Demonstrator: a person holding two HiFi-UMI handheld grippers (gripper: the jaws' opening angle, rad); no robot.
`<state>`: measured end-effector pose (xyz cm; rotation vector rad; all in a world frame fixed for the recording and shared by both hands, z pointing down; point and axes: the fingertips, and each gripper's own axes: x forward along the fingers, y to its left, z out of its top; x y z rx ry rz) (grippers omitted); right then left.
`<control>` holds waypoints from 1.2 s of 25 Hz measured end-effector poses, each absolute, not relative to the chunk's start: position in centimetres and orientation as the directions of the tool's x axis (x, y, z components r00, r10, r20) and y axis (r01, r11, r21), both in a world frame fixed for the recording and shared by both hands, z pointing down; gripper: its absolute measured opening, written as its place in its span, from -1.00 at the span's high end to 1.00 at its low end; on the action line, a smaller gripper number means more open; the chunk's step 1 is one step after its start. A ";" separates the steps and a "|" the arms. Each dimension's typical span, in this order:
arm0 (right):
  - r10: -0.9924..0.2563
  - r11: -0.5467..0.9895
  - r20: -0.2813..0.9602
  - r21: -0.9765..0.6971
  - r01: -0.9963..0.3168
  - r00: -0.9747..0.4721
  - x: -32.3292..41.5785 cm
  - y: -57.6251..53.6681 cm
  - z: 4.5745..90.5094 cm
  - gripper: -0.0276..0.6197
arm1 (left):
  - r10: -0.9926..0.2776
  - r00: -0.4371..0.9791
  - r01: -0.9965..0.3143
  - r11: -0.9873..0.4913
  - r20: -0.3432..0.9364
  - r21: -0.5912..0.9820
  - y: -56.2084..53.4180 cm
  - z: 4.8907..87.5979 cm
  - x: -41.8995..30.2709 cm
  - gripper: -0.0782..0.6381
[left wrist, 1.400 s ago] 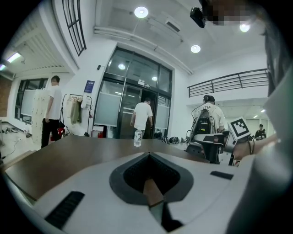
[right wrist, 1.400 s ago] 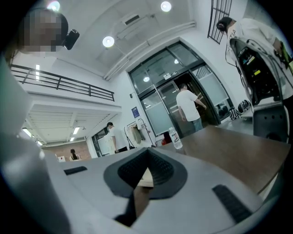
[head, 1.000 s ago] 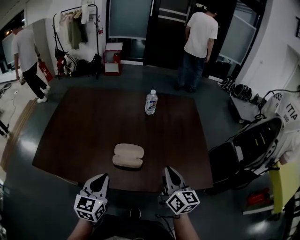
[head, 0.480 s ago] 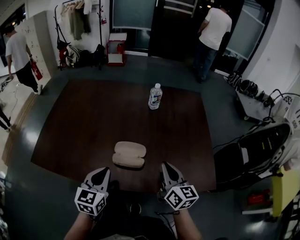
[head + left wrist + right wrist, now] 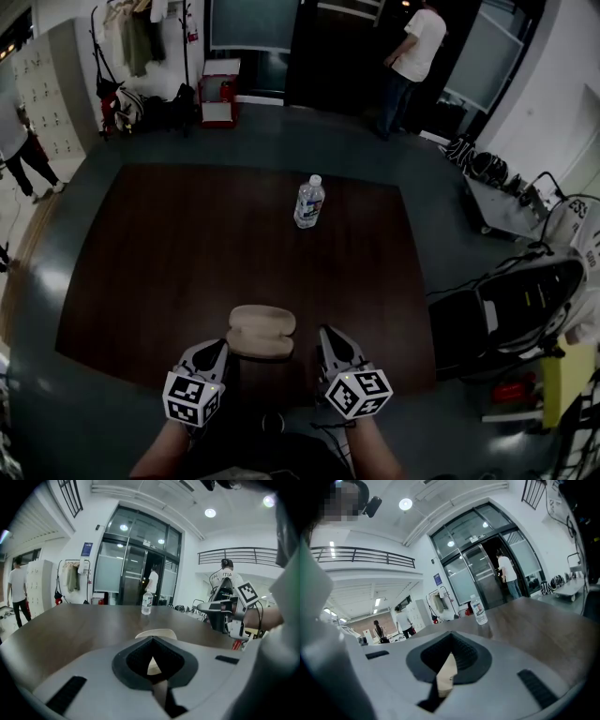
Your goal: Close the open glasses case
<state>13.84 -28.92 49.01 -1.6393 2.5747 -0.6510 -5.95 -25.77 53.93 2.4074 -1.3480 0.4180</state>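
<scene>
Both grippers had closed in since a second ago. The left gripper (image 5: 216, 347) and right gripper (image 5: 326, 333) now flanked the case (image 5: 262, 331) at the table's (image 5: 169, 244) near edge, jaws pinched together and empty, probably to press the lid down.

water bottle (image 5: 308, 202) upright, dark table (image 5: 169, 253), coat rack (image 5: 127, 42)

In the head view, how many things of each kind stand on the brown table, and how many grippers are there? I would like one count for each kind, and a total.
Glasses case: 1
Water bottle: 1
Grippers: 2, the left gripper and the right gripper
Total: 4
</scene>
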 end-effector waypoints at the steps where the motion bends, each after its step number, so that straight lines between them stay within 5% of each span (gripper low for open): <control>1: -0.873 0.354 0.206 -0.358 -0.864 -0.443 13.6 -29.5 49.2 0.95 | -0.745 0.510 -0.855 -0.493 0.431 0.159 -26.2 54.6 -5.9 0.79; 16: -0.866 0.294 0.282 -0.382 -0.876 -0.414 11.6 -35.2 53.5 0.95 | -0.602 0.586 -0.791 -0.570 0.543 0.222 -26.9 61.4 -4.6 0.79; 30: -0.751 0.403 0.436 -0.292 -0.867 -0.496 8.1 -34.2 57.6 0.95 | -0.601 0.564 -0.803 -0.558 0.566 0.208 -25.3 63.2 -4.6 0.79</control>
